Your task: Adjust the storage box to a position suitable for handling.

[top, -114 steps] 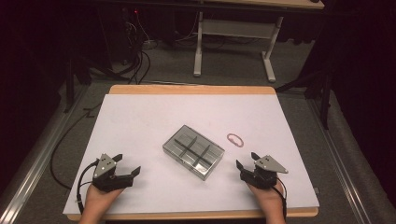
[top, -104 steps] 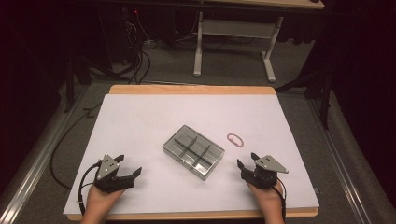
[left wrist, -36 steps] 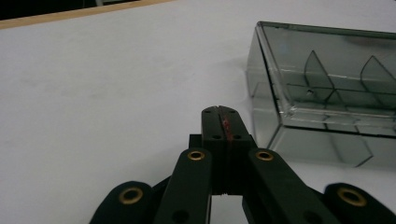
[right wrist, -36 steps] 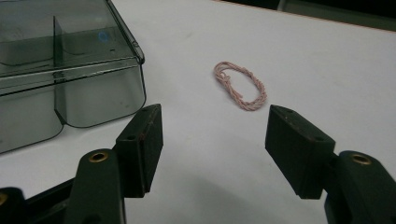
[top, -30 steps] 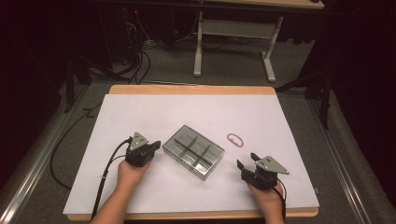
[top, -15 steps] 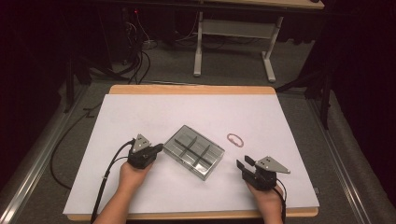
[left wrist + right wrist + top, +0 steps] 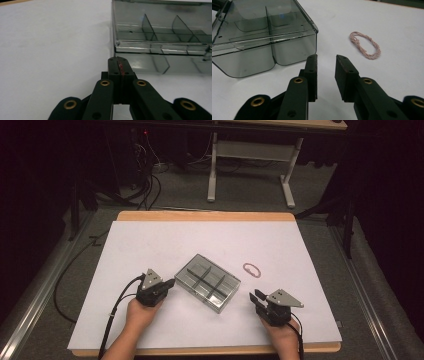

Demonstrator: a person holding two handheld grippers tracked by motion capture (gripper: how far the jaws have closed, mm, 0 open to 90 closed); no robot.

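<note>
Left gripper (image 7: 169, 283) sits low on the white table (image 7: 150, 245), jaws pressed flat together with nothing between them, tips just short of the near corner of the clear divided box (image 7: 207, 282) at its two o'clock. In the left gripper view, that box wall (image 7: 160, 62) stands right ahead of the tips. Right gripper (image 7: 257, 296) rests at the box's four o'clock, jaws parted to a narrow gap, empty. The pink twisted band (image 7: 252, 269) lies on the table at the right gripper's twelve o'clock, apart from the box.
</note>
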